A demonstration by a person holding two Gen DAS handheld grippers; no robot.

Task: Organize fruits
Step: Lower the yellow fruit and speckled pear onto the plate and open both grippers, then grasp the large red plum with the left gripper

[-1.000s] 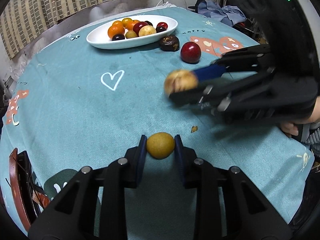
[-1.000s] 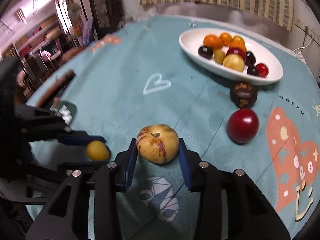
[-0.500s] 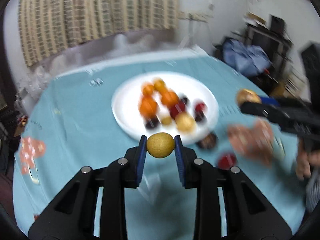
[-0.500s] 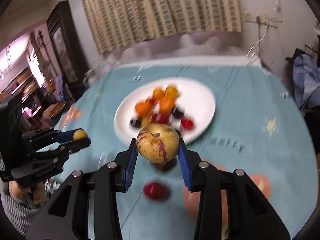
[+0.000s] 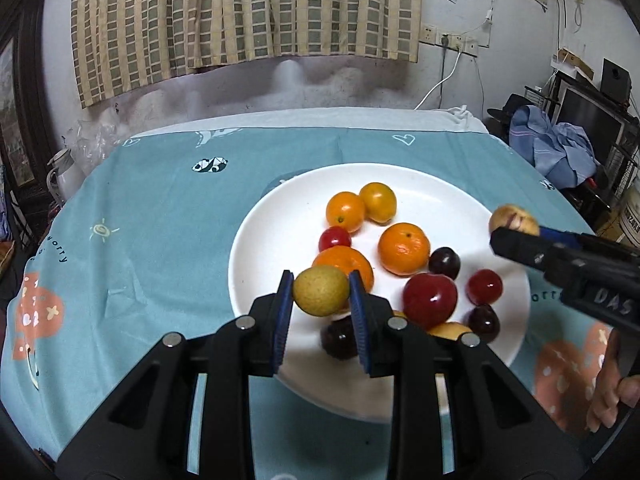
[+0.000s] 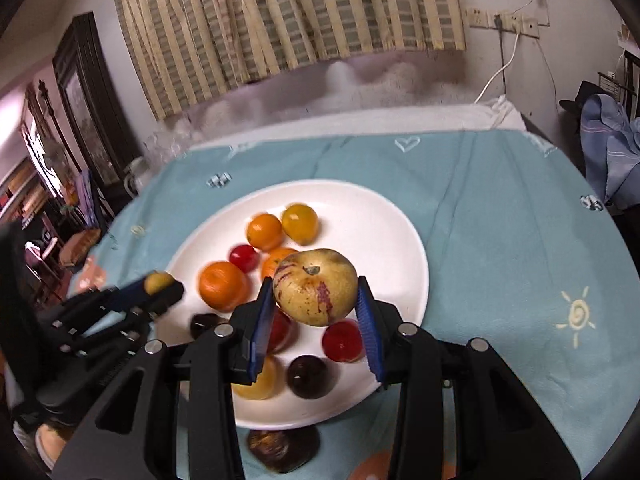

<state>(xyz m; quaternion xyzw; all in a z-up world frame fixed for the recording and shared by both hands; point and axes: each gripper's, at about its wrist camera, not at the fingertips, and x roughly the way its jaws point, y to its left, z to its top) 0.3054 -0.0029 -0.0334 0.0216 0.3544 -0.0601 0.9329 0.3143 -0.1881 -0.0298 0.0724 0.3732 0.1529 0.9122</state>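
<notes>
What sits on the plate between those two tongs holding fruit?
In the right wrist view, an orange and a small red fruit lie on the white plate between the left tongs and right tongs.

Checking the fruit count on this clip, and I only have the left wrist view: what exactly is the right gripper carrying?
Observer: A pale yellow fruit with purple streaks, pinched between the fingers of the right gripper, stem end towards the camera.
Operator: Is any fruit off the plate?
Observer: Yes, at least one. A dark wrinkled fruit lies on the tablecloth, just outside the near rim of the white plate.
</notes>
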